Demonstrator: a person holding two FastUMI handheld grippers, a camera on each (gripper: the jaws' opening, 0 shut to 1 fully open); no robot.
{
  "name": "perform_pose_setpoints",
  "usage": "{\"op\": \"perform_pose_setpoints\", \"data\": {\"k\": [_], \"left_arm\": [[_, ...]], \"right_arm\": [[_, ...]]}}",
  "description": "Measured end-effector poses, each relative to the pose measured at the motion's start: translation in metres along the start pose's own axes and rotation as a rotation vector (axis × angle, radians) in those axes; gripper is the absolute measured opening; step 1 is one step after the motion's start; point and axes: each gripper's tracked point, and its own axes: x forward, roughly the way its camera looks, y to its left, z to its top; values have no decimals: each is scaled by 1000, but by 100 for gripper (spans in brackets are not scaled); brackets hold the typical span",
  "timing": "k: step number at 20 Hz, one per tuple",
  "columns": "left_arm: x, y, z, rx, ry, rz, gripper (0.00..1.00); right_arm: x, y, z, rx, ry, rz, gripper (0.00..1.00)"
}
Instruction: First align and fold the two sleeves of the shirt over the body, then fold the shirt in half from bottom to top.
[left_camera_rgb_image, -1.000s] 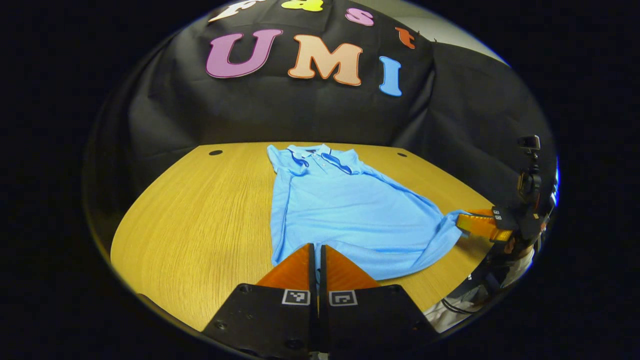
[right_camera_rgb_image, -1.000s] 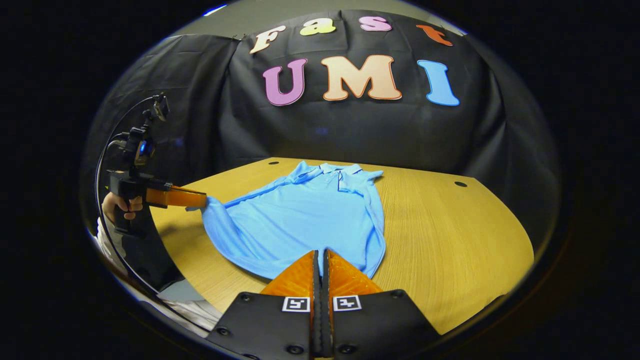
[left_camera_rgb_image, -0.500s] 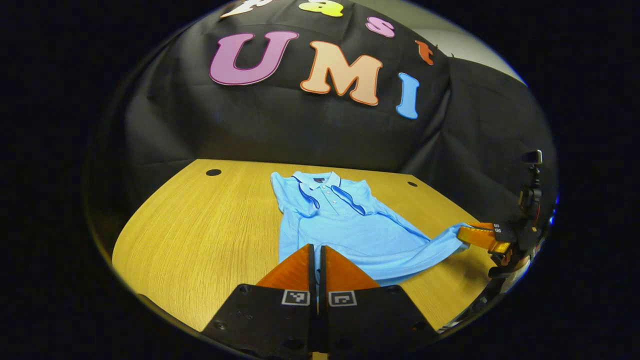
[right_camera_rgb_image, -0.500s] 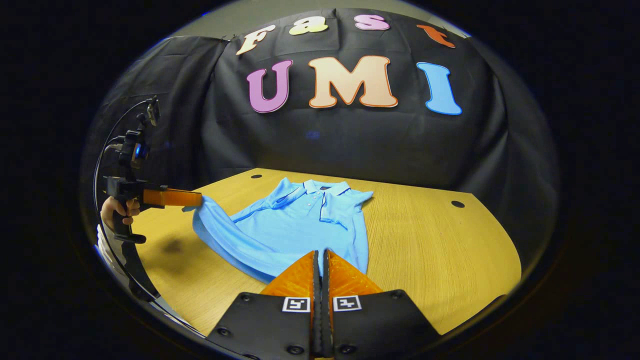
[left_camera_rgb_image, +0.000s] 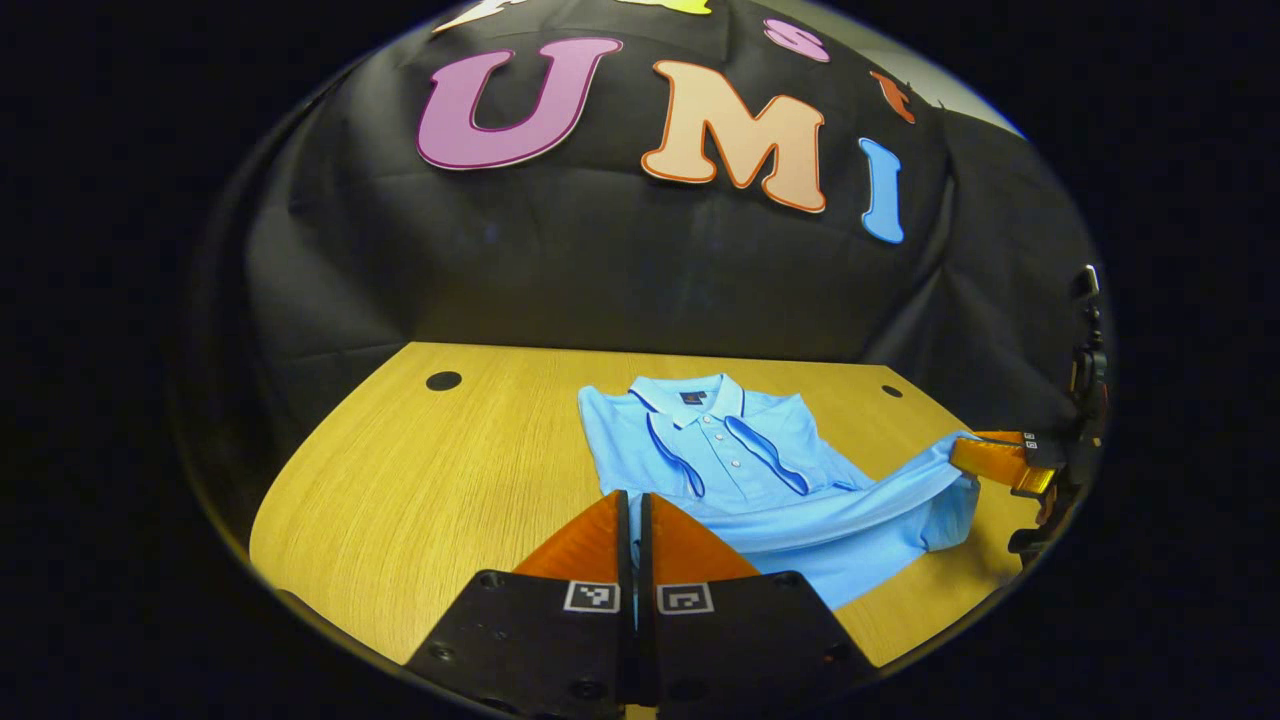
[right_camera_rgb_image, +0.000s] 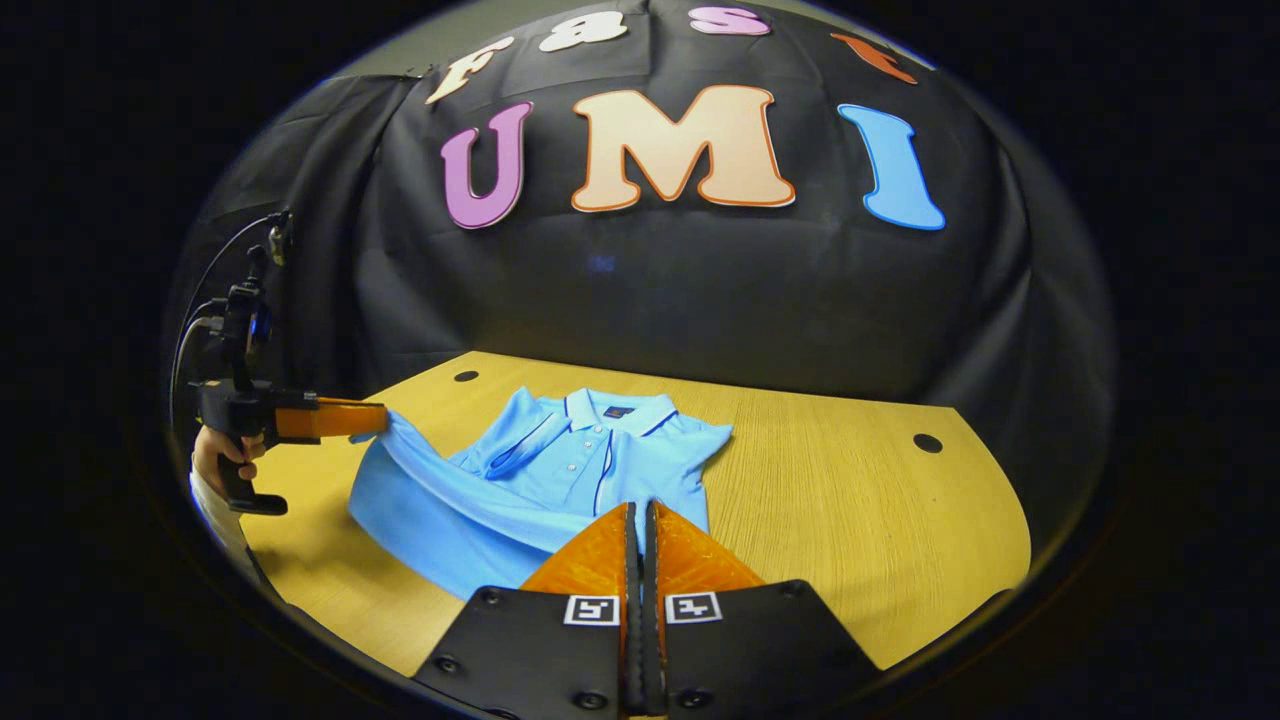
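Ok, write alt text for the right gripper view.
Two grippers lift the bottom hem of a light blue polo shirt toward its collar above a wooden table. The right gripper pinches the near corner; the left gripper, in a hand, holds the far one.

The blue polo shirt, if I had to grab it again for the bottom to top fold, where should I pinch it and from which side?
Probably the bottom hem corners of the shirt, one per gripper, approaching from the near table edge: the collar lies far.
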Motion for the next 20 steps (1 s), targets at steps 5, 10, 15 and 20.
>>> {"op": "perform_pose_setpoints", "data": {"k": [5,10,15,20], "left_arm": [[50,13,30,-12,0,52,0],[97,32,57,-23,-24,144,0],[149,41,57,-8,5,202,0],[190,50,44,19,42,256,0]], "right_arm": [[60,-17,24,-8,24,-46,2],[120,-37,40,9,68,-98,2],[183,-53,31,22,111,-156,2],[221,-72,14,75,137,-213,2]]}}
